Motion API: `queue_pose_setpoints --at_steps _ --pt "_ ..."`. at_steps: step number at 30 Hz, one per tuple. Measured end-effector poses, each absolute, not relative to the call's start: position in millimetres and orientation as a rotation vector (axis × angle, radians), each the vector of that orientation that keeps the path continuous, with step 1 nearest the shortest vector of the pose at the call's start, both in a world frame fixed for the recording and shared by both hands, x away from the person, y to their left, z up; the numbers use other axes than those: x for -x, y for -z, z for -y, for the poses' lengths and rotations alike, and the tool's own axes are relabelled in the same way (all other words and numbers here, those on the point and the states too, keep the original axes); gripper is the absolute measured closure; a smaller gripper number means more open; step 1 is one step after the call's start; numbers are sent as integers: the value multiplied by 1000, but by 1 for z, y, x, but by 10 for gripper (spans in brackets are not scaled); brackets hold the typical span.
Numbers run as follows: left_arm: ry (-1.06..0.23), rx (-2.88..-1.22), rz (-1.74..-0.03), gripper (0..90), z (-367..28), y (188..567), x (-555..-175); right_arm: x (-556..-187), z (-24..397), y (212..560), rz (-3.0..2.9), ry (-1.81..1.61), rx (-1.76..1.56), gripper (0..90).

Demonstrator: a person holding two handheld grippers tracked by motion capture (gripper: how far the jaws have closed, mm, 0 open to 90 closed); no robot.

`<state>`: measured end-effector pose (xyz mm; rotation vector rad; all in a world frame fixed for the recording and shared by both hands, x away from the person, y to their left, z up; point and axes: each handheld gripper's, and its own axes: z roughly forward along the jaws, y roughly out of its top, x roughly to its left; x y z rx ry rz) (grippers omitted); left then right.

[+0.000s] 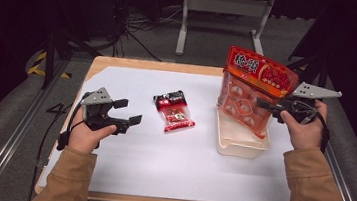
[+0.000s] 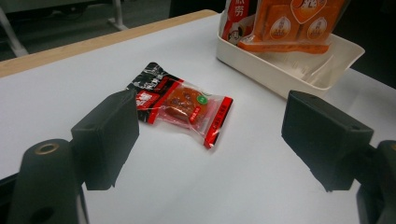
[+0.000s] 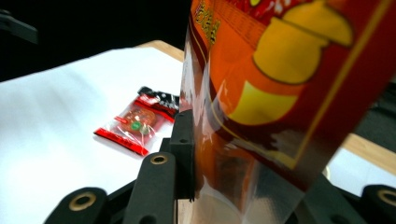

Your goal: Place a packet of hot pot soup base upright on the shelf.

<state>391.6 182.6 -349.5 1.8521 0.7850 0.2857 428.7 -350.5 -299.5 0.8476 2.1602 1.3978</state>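
Left tool (image 1: 127,111): held low over the left part of the counter by the left hand (image 1: 85,133); jaws stand wide apart with nothing between them, as seen in the left gripper view.
Counter (image 1: 159,169): wooden top covered by a white sheet.
Small packet (image 1: 174,111): red and black snack sachet with a clear window, laid flat on the white sheet, between the left tool and the tray, touching neither; seen just ahead of the left tool's open jaws (image 2: 184,105).
Tray (image 1: 242,148): shallow cream container on the right part of the counter, near its right edge.
Large bag (image 1: 254,91): orange and red bag of individually wrapped pieces, held nearly upright and slightly tilted, its lower edge inside the tray.
Right tool (image 1: 262,105): carried by the right hand (image 1: 304,126); jaws are partly closed and clamped on the side of the large bag, the film being pinched between the pads in the right gripper view (image 3: 280,93).
Step in hand: judged to be the placing of the large bag into the tray; the bag is lowered in but not released.
Next move: it is judged that the bag is to be tipped to lie flat within the tray walls, then the right tool's jaws opened and drawn clear without dragging the film; the small packet is left for the idle left tool.
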Motion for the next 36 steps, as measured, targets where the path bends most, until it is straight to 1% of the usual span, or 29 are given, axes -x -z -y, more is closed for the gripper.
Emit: queue_pose_setpoints --at_steps 15,18,19,23,36 --pt "-277 -1867 -781 196 -180 352 -393 -429 349 325 -2201 -1343 -934 703" --pt "-280 -1867 -780 197 -180 352 -393 -430 345 330 -2222 -1315 -941 702" --pt "-281 -1867 -779 197 -181 352 -393 -433 336 339 -2250 -1285 -925 703" --pt "-277 -1866 -782 196 -180 353 -393 -435 333 342 -2260 -1298 -914 703" --pt "-274 -1882 -781 193 -178 356 -395 -438 355 358 -2232 -1363 -1071 701"
